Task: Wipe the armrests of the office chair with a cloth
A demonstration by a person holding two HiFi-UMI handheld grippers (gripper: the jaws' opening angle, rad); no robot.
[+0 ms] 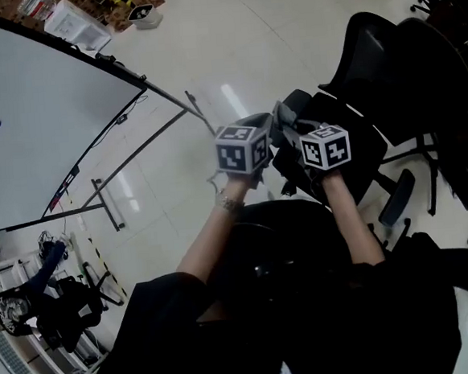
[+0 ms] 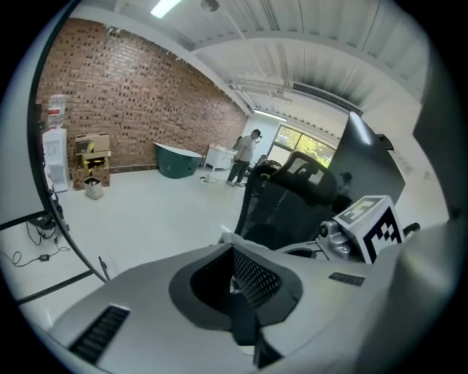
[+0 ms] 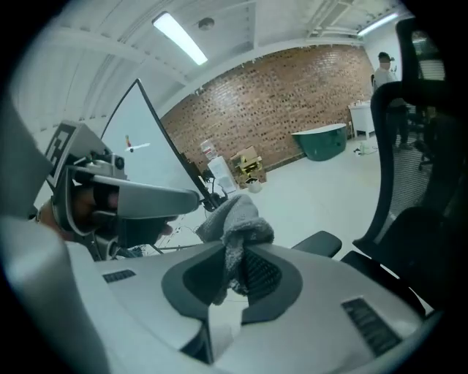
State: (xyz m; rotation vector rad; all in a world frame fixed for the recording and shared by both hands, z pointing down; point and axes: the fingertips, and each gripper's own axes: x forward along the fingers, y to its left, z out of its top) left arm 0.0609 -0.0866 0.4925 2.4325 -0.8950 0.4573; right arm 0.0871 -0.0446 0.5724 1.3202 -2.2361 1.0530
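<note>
Apparently the wiping has not begun; the step in hand seems to be the approach to the office chair [image 1: 370, 74]. The right gripper [image 3: 234, 257] has its fingers pressed onto the grey cloth [image 3: 232, 218], which stands in a bunch above them; the left gripper [image 2: 232, 274] has its fingers drawn together, with nothing sure between them (only a small pale sliver). Both grippers hang side by side before the chair; the near armrest [image 3: 319, 242] lies beyond the cloth, not touched. The next move probably calls for lowering the right gripper so that the cloth, not the fingers, meets the pad, then rubbing along it.
</note>
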